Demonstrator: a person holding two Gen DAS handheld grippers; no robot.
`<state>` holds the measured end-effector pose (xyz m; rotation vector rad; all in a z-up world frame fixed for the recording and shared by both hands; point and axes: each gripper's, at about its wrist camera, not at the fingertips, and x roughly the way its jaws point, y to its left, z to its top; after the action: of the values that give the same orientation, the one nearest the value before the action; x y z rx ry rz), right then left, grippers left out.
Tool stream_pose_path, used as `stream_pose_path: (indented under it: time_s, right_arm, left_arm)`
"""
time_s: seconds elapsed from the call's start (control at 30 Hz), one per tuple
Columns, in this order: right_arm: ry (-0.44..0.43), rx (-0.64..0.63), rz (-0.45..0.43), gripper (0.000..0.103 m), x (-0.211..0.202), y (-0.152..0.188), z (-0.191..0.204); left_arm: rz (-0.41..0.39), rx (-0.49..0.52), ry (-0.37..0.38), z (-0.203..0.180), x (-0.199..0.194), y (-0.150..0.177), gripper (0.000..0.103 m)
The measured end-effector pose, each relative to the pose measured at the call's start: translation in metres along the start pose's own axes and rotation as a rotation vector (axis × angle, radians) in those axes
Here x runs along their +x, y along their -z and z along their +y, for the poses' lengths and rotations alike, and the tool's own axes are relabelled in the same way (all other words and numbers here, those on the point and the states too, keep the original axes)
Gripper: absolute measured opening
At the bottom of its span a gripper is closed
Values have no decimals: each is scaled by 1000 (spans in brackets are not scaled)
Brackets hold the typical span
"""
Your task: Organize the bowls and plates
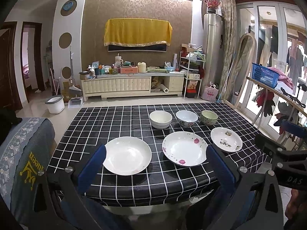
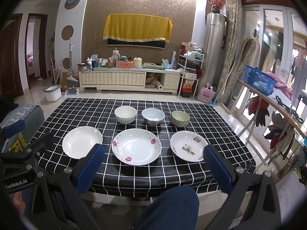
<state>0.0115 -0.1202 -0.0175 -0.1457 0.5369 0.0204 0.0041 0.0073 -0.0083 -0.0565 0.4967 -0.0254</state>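
Nearest my lens on the left wrist view, the left gripper (image 1: 156,160) hangs over the near edge of the bench (image 1: 134,187), its blue fingers (image 1: 94,164) spread wide and holding nothing; I log the right gripper (image 2: 154,160) likewise, fingers (image 2: 90,166) wide apart and empty, with a knee in blue trousers (image 2: 168,207) below it at 6 o'clock. Front row on the black checked cloth, listed left to right: plain white plate (image 1: 127,155), pink-petal plate (image 1: 184,148), small floral plate (image 1: 226,139). Back row toward 12 o'clock, each standing apart: white bowl (image 1: 160,119), pale blue bowl (image 1: 186,118), green patterned bowl (image 1: 209,117). All six pieces rest upright, none stacked, none touching. From the right wrist view the pink-petal plate sits between my fingers, the white plate at 10 o'clock, the floral plate at 2 o'clock.
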Motion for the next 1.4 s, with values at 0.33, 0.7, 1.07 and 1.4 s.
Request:
stream_pose_path:
  time_s: [0.33,0.7,1.07,1.4]
  right_arm:
    - [-6,-2,2,103,-2,-1,1]
    - [-11,1,3,103,4,-12,-3]
    - [-67,5,-12,103,31,-45,1]
    - [-148,-79,60,103,119,-65,49]
  left_arm:
    - [1,9,4,-2,2,1,103]
    - [-6,23,2,-3,7,-9,103]
    - [-27,32,-38,10,27,-43,103]
    - [75,-73,-140,74,93,-42,103]
